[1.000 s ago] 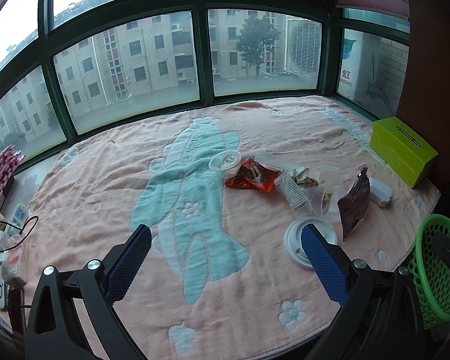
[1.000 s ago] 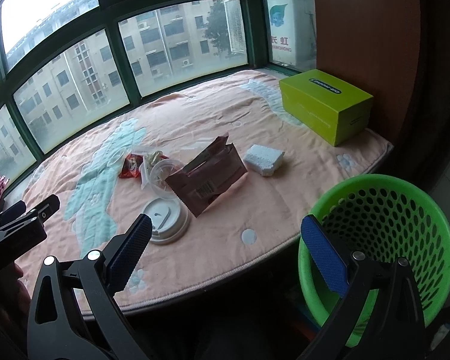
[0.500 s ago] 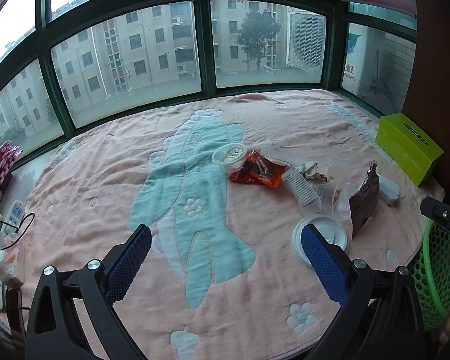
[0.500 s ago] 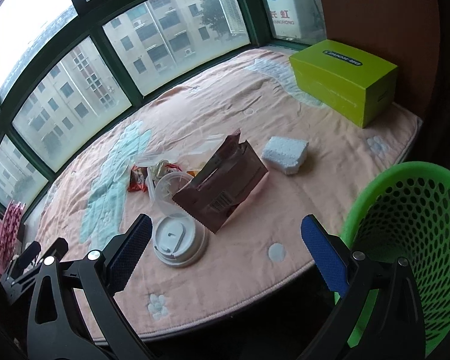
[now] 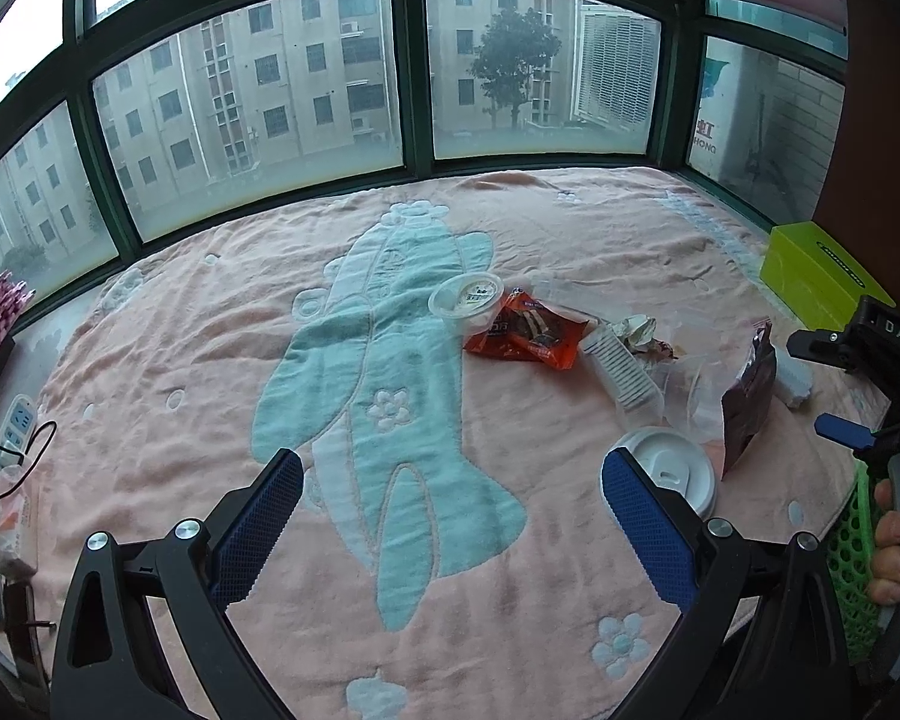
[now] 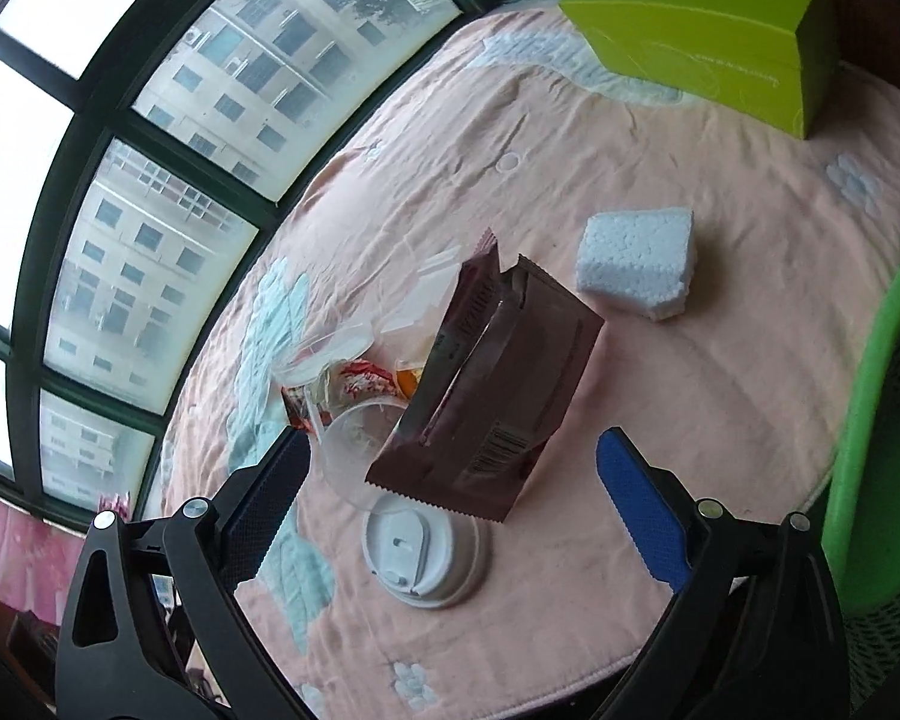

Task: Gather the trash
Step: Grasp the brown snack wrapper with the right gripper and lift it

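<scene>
Brown foil snack bag (image 6: pixel 486 384) stood upright beside the white plastic lid (image 6: pixel 420 546) between the empty, spread right gripper (image 6: pixel 450 480); left gripper (image 5: pixel 450 516) likewise gaped; a skewed pinch risked toppling it.

Pink blanket (image 5: pixel 210 360), brown bag (image 6: pixel 498 384), white lid (image 6: pixel 417 552), foam block (image 6: pixel 636 261), green box (image 6: pixel 708 30)

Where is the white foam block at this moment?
In the right wrist view the white foam block lies on the pink blanket, apart from and right of the brown snack bag, between it and the green box.
</scene>
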`<state>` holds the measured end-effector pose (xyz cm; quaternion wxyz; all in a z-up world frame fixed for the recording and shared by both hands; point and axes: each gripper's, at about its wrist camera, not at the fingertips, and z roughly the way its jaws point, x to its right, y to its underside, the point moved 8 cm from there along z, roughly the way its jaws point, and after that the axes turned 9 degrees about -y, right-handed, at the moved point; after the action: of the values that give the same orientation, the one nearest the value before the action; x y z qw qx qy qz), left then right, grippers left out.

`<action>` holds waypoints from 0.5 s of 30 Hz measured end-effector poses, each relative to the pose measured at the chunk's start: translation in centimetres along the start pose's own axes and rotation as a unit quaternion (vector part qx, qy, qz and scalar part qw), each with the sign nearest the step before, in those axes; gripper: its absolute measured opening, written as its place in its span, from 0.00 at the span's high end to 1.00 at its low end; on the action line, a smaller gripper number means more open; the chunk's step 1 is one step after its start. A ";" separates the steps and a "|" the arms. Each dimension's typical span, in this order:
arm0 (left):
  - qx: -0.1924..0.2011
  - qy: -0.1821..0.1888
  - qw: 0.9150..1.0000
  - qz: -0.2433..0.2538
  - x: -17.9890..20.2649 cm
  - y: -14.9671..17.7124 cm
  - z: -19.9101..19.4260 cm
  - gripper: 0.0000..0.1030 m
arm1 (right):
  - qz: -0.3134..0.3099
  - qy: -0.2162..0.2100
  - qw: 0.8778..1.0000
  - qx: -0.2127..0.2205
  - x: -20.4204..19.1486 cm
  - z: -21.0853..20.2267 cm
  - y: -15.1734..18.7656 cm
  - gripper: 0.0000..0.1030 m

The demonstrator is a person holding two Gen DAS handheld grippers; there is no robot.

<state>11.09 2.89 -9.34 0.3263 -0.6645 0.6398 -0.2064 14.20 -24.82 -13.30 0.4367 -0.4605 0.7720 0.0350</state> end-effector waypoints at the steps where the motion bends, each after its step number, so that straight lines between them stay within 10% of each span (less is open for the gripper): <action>1: 0.000 0.001 1.000 0.000 0.0 0.0 0.1 0.06 | 0.012 -0.004 1.000 -0.003 0.4 0.4 -0.2 0.11; 15: -0.010 0.013 1.000 0.014 0.9 -0.6 2.0 0.06 | 0.070 0.019 0.997 -0.031 3.5 3.9 -0.7 0.24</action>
<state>12.98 2.37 -10.46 0.3142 -0.6560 0.6551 -0.2045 16.50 -25.82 -17.91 0.4046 -0.4193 0.8087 0.0803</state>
